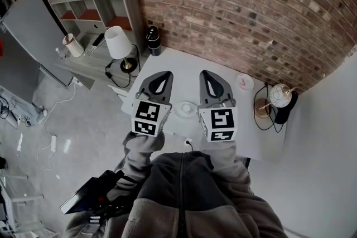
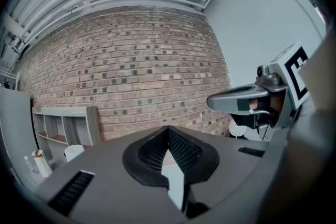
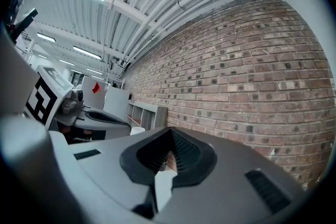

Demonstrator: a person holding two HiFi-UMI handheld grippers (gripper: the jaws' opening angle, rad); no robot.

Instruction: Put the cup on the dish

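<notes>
In the head view a white table (image 1: pixel 262 136) stands against a brick wall. On it a round white dish (image 1: pixel 186 108) lies between my two grippers. A smaller white, pinkish round piece (image 1: pixel 244 82), perhaps the cup, sits at the back right. My left gripper (image 1: pixel 165 73) and right gripper (image 1: pixel 204 73) hover side by side above the table, pointing level at the wall. Both are shut, with nothing between their jaws. In the left gripper view the jaws of the left gripper (image 2: pixel 168 129) meet at the tip. The right gripper (image 3: pixel 170 131) looks the same in its own view. Both gripper views hide the table.
A round white lamp on a black stand (image 1: pixel 280 98) with cables sits at the table's right end. A black cylinder (image 1: pixel 153 40) stands at the back left corner. Left of the table are a white-shaded lamp (image 1: pixel 117 42) and a grey shelf unit (image 1: pixel 97 8).
</notes>
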